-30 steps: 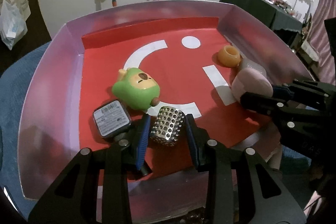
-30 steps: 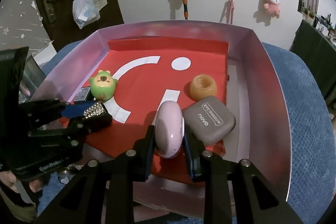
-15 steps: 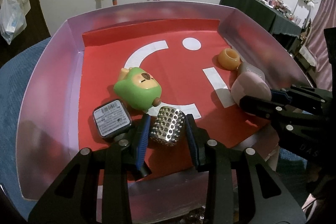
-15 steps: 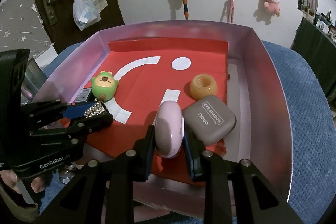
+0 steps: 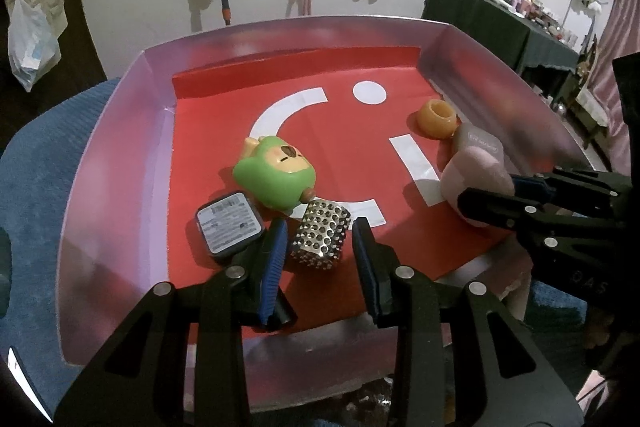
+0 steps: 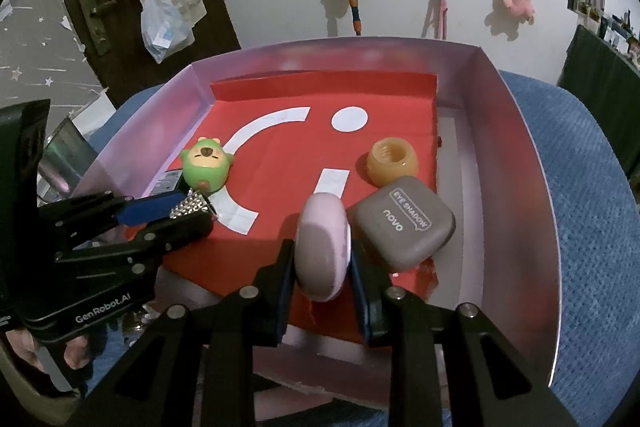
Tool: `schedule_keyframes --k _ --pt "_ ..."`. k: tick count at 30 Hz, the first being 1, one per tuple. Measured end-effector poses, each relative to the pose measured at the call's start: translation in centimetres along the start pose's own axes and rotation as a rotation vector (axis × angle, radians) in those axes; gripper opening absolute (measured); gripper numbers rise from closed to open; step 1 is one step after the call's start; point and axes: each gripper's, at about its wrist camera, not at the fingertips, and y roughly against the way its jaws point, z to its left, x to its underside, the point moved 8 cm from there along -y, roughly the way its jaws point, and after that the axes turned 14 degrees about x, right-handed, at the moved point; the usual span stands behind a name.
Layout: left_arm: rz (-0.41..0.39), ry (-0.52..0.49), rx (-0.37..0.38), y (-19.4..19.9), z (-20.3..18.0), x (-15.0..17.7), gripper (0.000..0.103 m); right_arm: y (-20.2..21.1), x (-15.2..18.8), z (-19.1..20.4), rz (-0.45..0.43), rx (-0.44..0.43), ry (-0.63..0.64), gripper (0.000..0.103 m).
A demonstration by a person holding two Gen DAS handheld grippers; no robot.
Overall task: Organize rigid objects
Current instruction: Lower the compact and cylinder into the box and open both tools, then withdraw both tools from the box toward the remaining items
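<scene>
Two grippers are parked at the near edge of a shallow pinkish tray [image 5: 120, 155] lined with red paper. Going left to right: a small dark case with a barcode label [image 5: 229, 223] lies flat by the tray's left side, touching the left gripper's [image 5: 320, 247] left finger. Just behind it sits a green bear-face toy [image 5: 274, 175], tipped on its side. Right in front of the toy is a studded silver block [image 5: 320, 235], sitting on the red paper between the left gripper's blue pads; the fingers are spread apart, with a gap showing on the right side, so nothing is clamped there.

Further right, the right gripper [image 6: 322, 267] is squeezed onto a pink oval compact [image 6: 323, 247], which stands up on its edge between the two fingers, with its lower edge down at the red paper. Right beside it, touching or nearly so, lies a grey eye shadow case [image 6: 404, 223], flat, with "EYE SHADOW" and "novo" printed on the lid. Just behind that is a small orange jar [image 6: 393, 163], open top facing up. The tray rests on a blue cushioned surface [image 6: 592, 207].
</scene>
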Motion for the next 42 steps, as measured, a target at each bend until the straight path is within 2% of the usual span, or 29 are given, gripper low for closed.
schedule_keyframes --k 1,3,4,5,12,18,20,22,25,28,33,36,42 --pt "-0.004 -0.001 -0.003 0.2 0.0 0.0 0.033 0.1 0.0 0.0 -0.002 -0.003 -0.003 0.03" --pt "-0.007 0.001 0.005 0.5 -0.2 0.0 0.046 0.4 0.0 0.0 -0.008 -0.007 -0.006 0.036" --pt "-0.008 0.005 0.026 0.6 -0.3 0.0 0.058 0.6 0.1 0.1 -0.012 -0.008 -0.005 0.04" --pt "-0.006 0.011 0.034 0.7 -0.5 0.1 0.065 0.8 0.1 0.1 -0.018 -0.007 -0.001 0.041" --pt "-0.037 -0.001 0.018 2.1 -1.0 0.1 0.069 2.3 0.3 0.5 -0.057 -0.006 0.005 0.05" --pt "-0.079 0.002 0.01 3.8 -1.1 0.4 0.078 4.3 0.3 0.4 -0.099 -0.032 -0.013 0.061" --pt "-0.093 0.005 0.014 4.4 -1.2 0.6 0.085 5.0 0.4 0.4 -0.113 -0.044 -0.02 0.063" --pt "-0.106 0.004 0.005 5.0 -1.3 0.8 0.085 5.7 0.5 0.5 -0.125 -0.053 -0.023 0.071" --pt "-0.127 0.006 0.002 5.9 -1.5 1.0 0.086 6.6 0.8 0.5 -0.142 -0.069 -0.027 0.075" --pt "-0.148 0.01 0.005 6.8 -1.7 1.3 0.098 7.7 0.9 0.6 -0.164 -0.08 -0.031 0.084" --pt "-0.184 -0.002 -0.012 8.1 -2.4 1.8 0.099 9.7 1.2 1.0 -0.205 -0.096 -0.023 0.095" --pt "-0.204 -0.002 -0.018 8.7 -2.7 2.1 0.103 10.7 1.4 1.2 -0.231 -0.1 -0.016 0.103" --pt "-0.251 0.013 -0.033 10.3 -2.8 2.7 0.103 12.8 1.7 1.4 -0.31 -0.082 -0.024 0.103"
